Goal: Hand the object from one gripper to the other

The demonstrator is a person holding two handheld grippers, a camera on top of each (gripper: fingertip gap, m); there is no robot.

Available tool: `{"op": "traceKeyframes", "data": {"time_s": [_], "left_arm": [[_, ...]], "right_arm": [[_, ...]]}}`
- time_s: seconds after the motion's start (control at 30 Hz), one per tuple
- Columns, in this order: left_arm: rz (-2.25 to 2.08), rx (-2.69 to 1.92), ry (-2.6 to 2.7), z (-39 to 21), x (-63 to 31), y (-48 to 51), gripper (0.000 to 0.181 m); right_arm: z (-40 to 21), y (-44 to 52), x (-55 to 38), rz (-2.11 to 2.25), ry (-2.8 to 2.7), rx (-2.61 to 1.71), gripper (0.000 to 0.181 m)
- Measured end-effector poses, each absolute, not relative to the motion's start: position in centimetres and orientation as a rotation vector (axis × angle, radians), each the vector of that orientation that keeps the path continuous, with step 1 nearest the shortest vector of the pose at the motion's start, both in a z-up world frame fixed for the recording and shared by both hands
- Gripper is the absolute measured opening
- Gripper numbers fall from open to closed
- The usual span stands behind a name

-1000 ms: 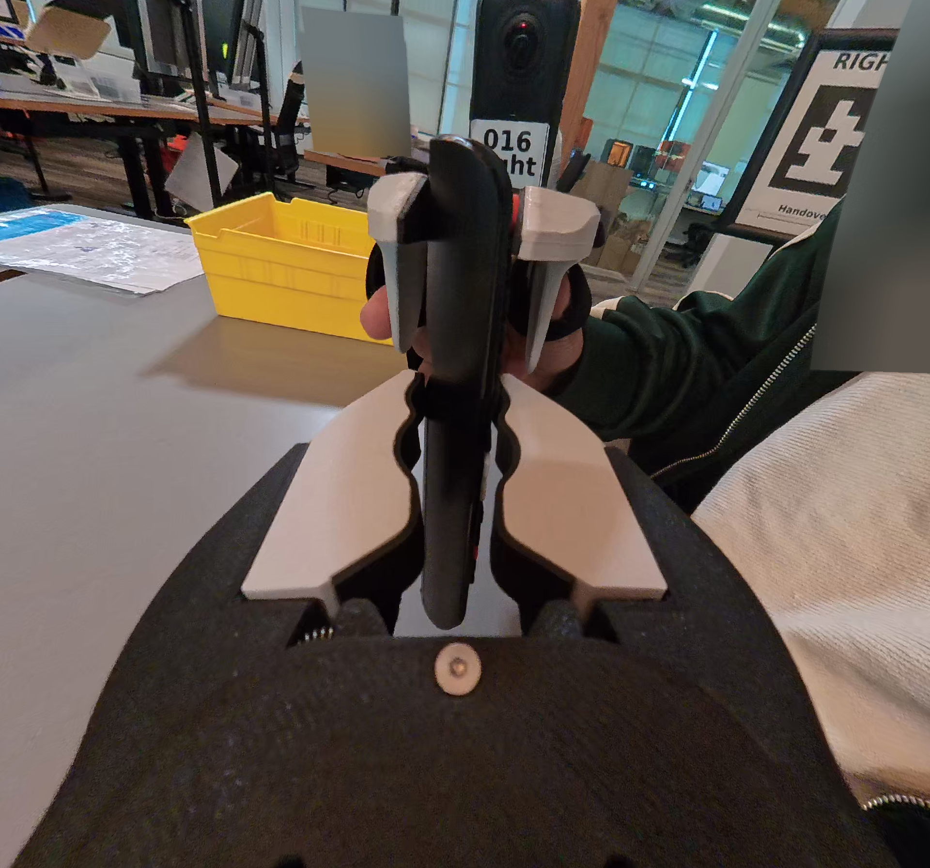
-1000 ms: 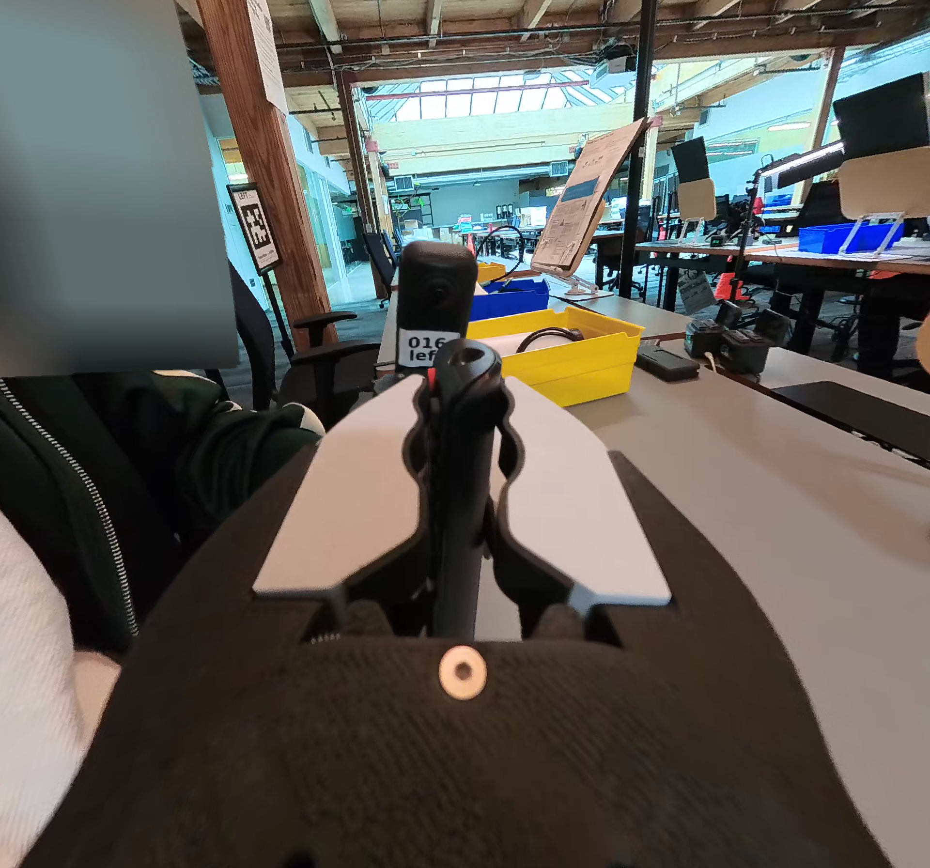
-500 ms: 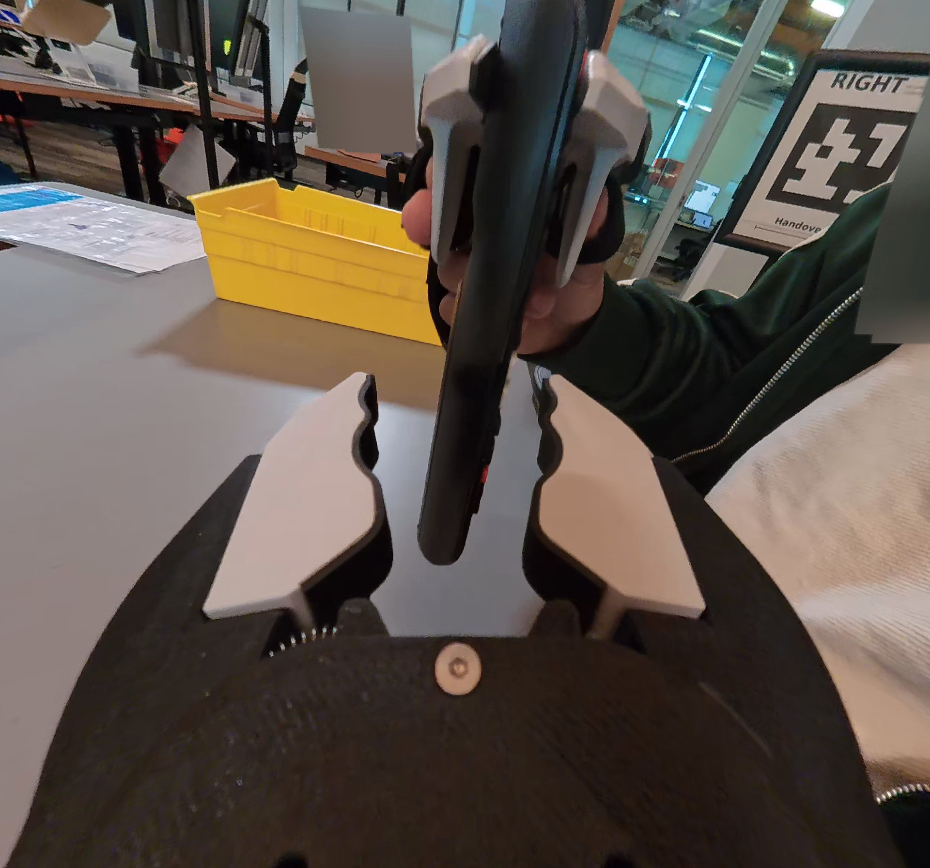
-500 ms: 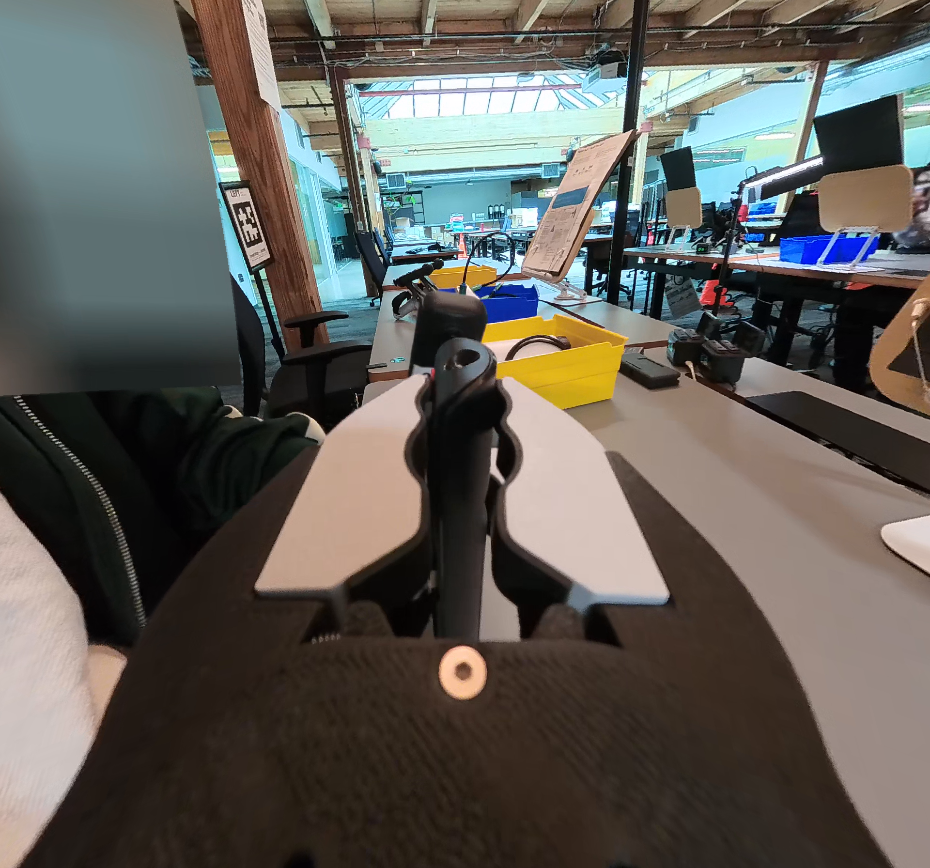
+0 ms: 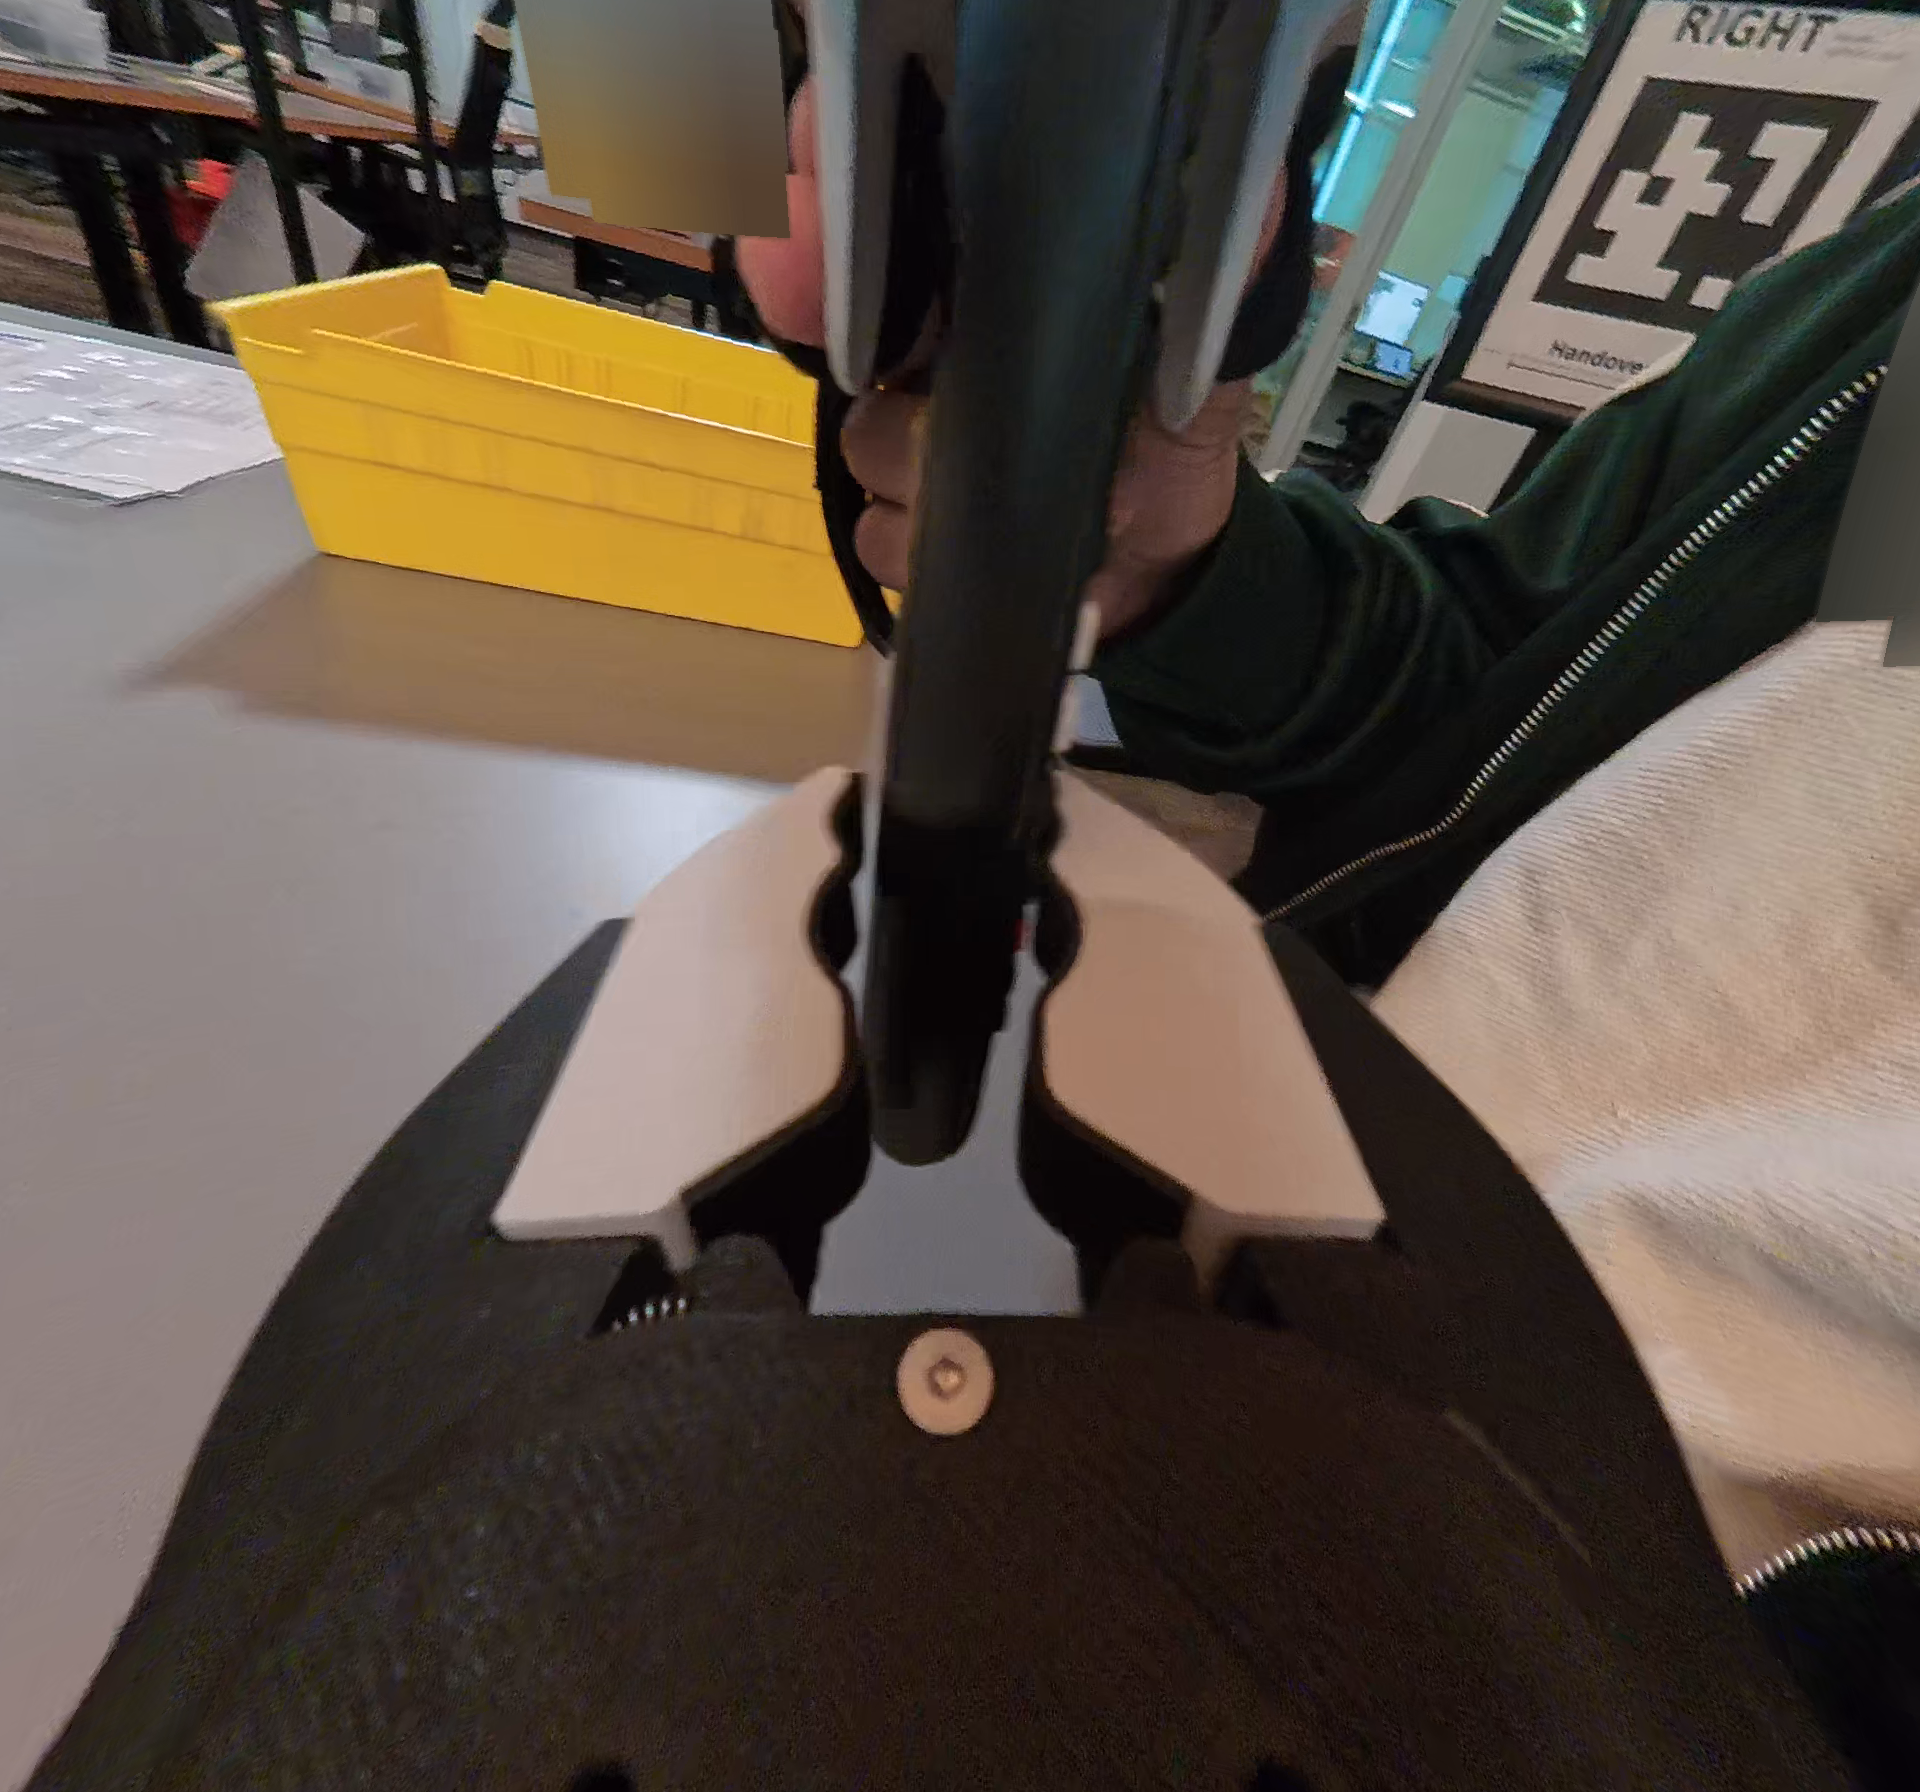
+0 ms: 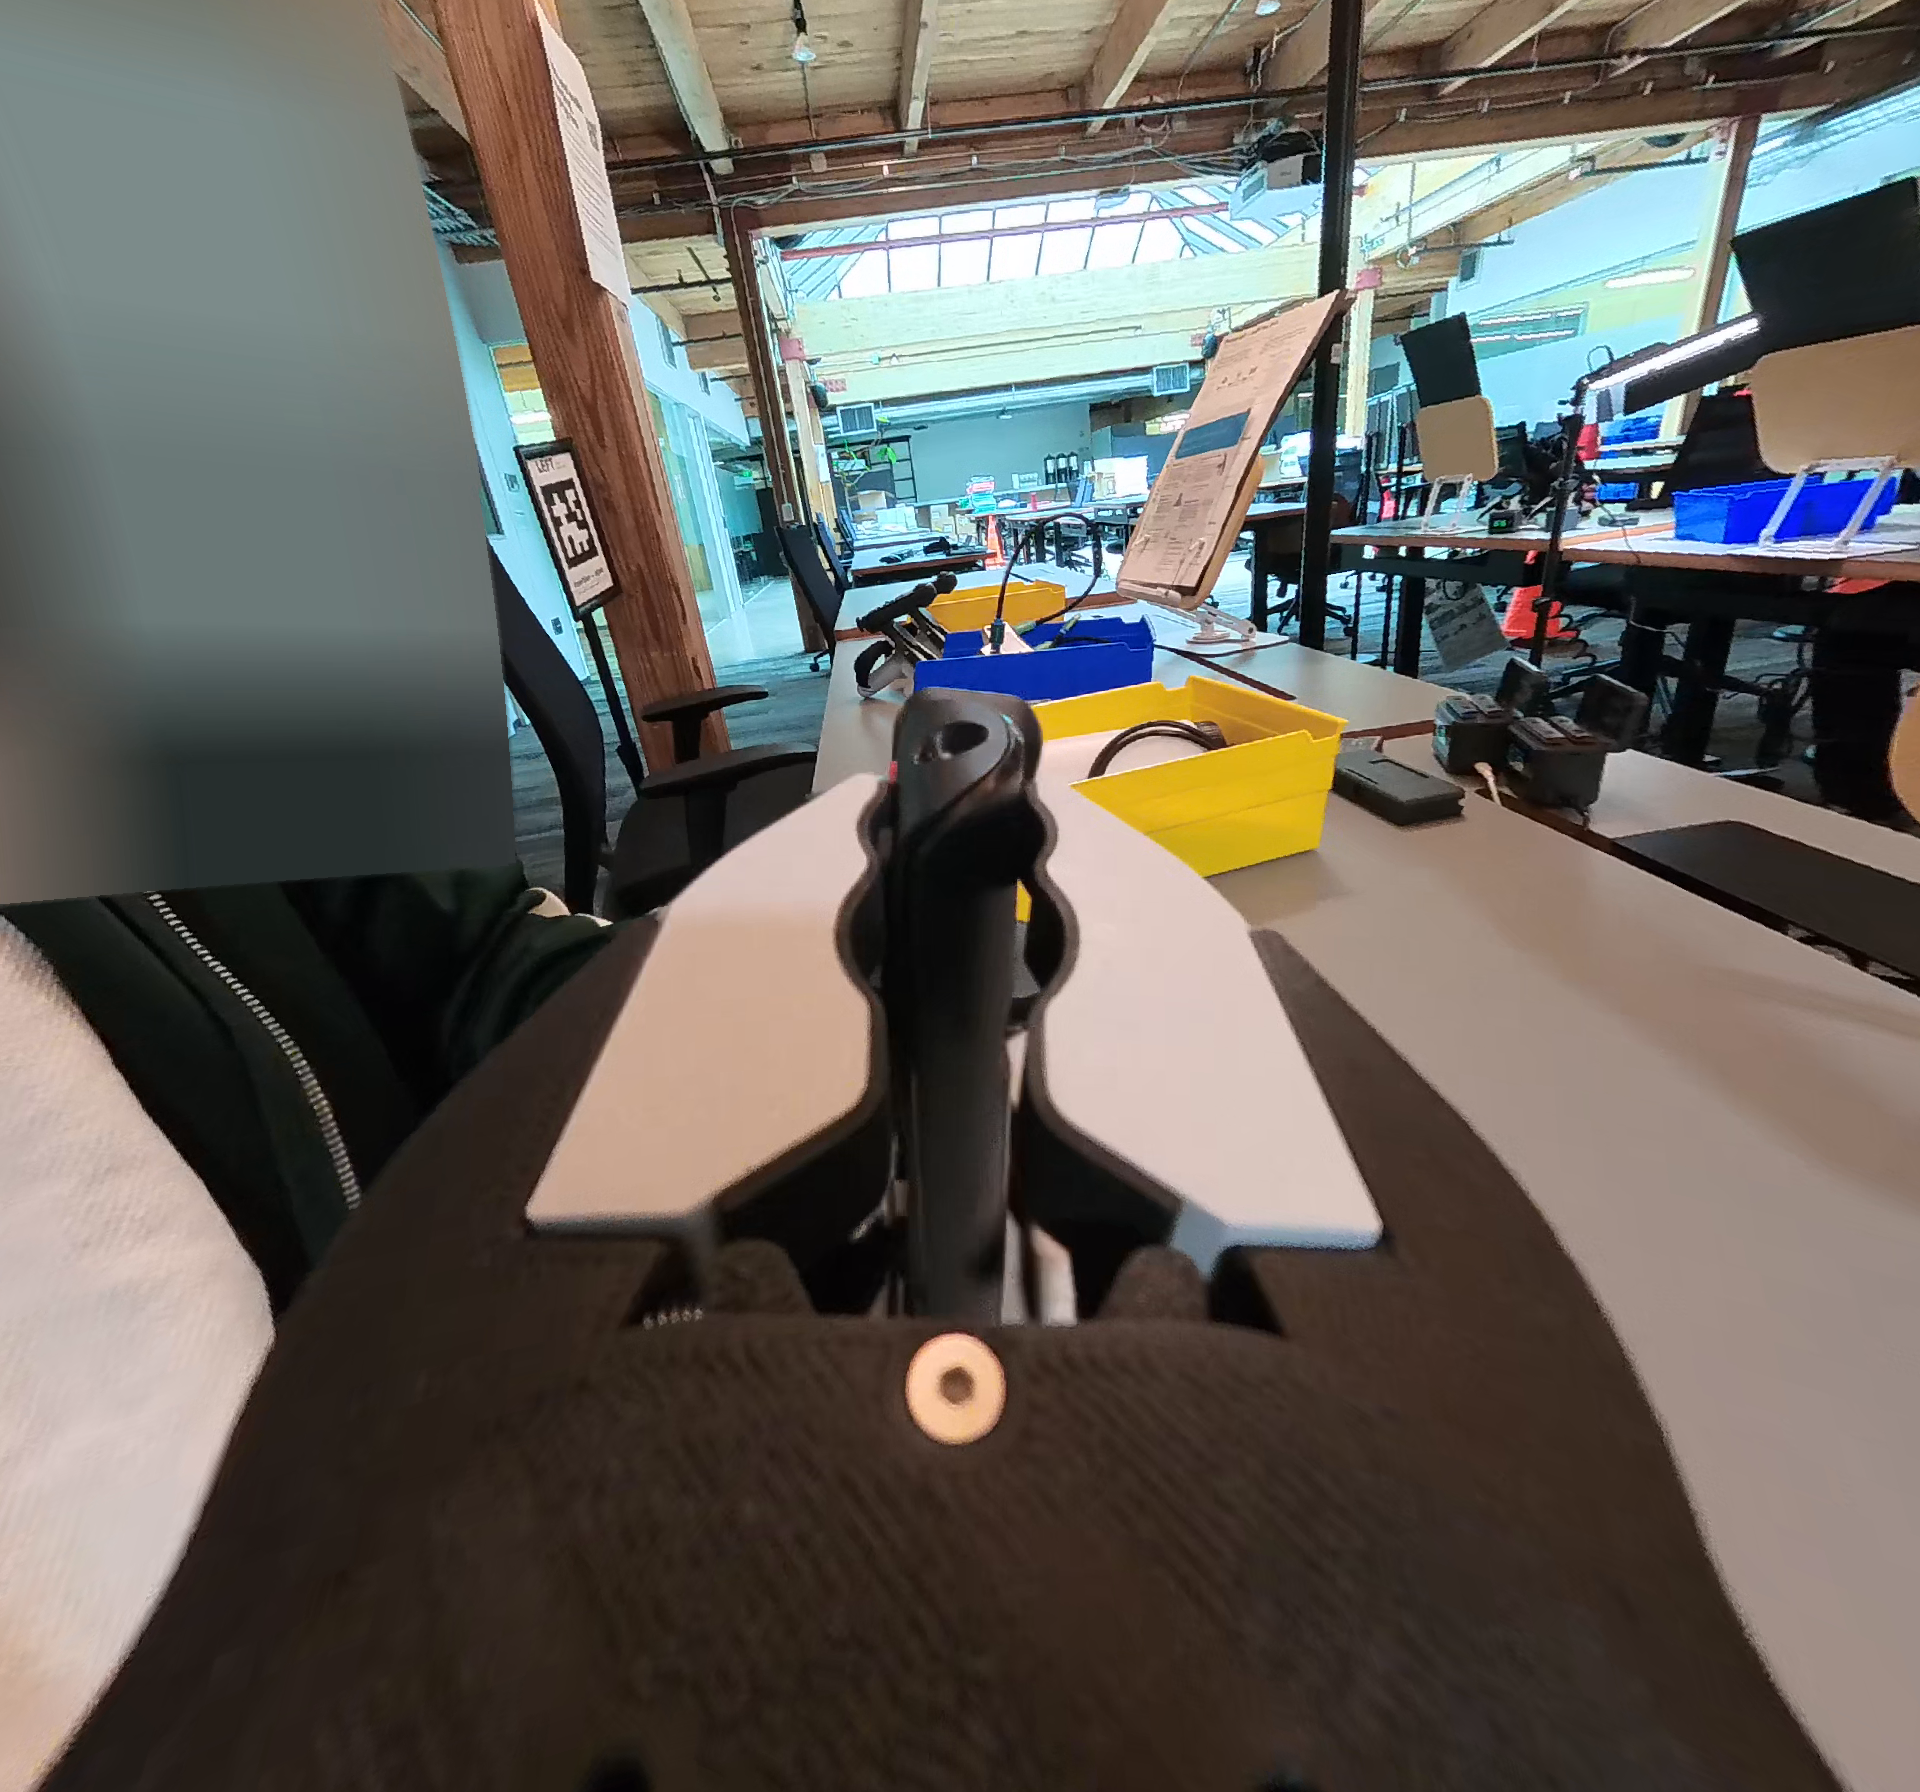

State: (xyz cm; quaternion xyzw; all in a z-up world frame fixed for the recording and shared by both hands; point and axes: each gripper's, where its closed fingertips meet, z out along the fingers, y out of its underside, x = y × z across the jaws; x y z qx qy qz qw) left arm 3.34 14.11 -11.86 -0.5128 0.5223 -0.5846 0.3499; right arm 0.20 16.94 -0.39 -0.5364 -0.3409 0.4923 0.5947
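R gripper is clamped on the black remote-like object, which runs lengthwise btwn its white fingers, tip poking past them. In left wrist view the object hangs down into the L gripper, whose fingers sit close either side, contact unclear. Marker sign w/ print behind; yellow bin on grey table.

Your worktop was grey & matte. On it in the left wrist view: a yellow bin towards the back, printed sheets at far left. Right wrist view: same worktop w/ a yellow bin holding a black cable, a flat black device just beside it, and a black mat at the right edge.
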Motion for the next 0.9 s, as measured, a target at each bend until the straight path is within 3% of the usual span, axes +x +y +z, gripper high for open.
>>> {"op": "traceKeyframes", "data": {"time_s": [0.43,0.67,0.9], "left_arm": [[-1.466,-1.305,1.377,-11.7,3.4,13.8,0.025],[-1.47,-1.301,1.345,-11.4,3.1,14.3,0.025],[-1.465,-1.307,1.251,-10.6,2.1,16.1,0.025]], "right_arm": [[-0.2,17.2,-0.2,1.104,-0.784,-1.258,0.028],[-0.2,18.1,0.2,1.037,-0.751,-1.232,0.079],[-4.0,19.4,0.7,1.006,-0.753,-1.274,0.088]]}}
